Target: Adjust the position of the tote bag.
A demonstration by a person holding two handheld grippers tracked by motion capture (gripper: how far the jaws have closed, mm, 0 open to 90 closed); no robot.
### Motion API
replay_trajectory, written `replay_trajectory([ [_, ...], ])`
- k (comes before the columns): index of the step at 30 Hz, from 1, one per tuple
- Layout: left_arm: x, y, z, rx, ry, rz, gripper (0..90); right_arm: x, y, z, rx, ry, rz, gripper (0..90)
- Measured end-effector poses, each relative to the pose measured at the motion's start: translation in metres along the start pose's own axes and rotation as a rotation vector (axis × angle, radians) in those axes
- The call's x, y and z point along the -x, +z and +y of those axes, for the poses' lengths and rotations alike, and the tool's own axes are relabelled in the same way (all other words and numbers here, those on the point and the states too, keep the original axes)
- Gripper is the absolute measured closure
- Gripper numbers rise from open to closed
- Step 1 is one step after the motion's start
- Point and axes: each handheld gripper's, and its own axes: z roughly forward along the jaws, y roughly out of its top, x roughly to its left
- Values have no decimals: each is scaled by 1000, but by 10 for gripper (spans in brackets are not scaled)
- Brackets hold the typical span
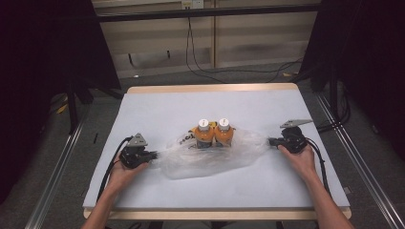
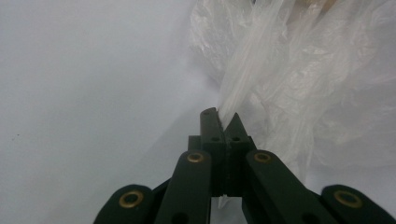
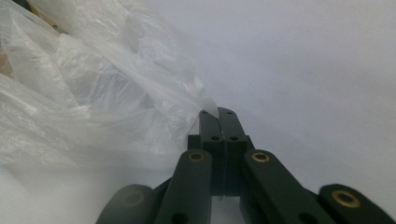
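Left gripper [image 2: 223, 122]: jaws clenched on a twisted strip of the clear plastic bag [image 2: 299, 88], film pinched right between the tips. Seen from above near the table's left edge, left gripper [image 1: 154, 155] held in the left hand [image 1: 122, 174]. Right gripper [image 3: 218, 117]: likewise clamped on a corner of the plastic bag [image 3: 88, 102], and from above right gripper [image 1: 271, 141] sat toward the right edge, gripped by the right hand [image 1: 298, 157]. Between them, at mid-table, lay the plastic bag [image 1: 210, 160], stretched end to end, with two orange bottles [image 1: 213, 134] with white caps standing upright side by side, touching, amid the film. Whether fully inside the bag, hard to tell. Likely handling: thin, soft, slippery film, easily torn; bottles probably heavy enough to sag it. Best taken by bunched ends or handles, as here, not single-layer film.
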Motion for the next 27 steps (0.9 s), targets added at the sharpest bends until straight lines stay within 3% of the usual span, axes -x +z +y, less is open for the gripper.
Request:
replay_trajectory([
  [3, 0, 0, -1, 6, -19, 0, 900, -1, 0, 0, 0, -7, -7, 900],
  [4, 1, 1, -1, 13, -27, -20, 900, -2, 0, -1, 9, 0, -8, 897],
  [6, 2, 1, 0, 25, -32, -38, 884, -3, -1, 0, 8, -3, -7, 801],
  [8, 3, 1, 0, 24, -36, -39, 859, -3, -3, 0, 17, -7, -7, 768],
  [11, 3, -6, 2, 68, -50, -41, 708, -8, -12, 4, 81, 5, 2, 648],
  [14, 3, -12, 4, 103, -58, -37, 658, -9, -18, 7, 117, 14, 28, 617],
  [15, 3, -15, 4, 123, -72, -37, 576, -10, -24, 9, 148, 17, 33, 533],
  [16, 2, -23, 7, 159, -77, -35, 549, -10, -27, 10, 158, 18, 39, 505],
  [17, 2, -23, 7, 159, -77, -35, 521, -10, -27, 10, 158, 18, 39, 505],
  [18, 3, -26, 8, 171, -86, -31, 481, -12, -31, 12, 179, 23, 34, 407],
  [19, 4, -32, 10, 192, -82, -23, 447, -13, -33, 13, 189, 21, 39, 366],
  [27, 5, -54, 11, 265, -99, -11, 350, -18, -52, 23, 247, 28, 41, 193],
])
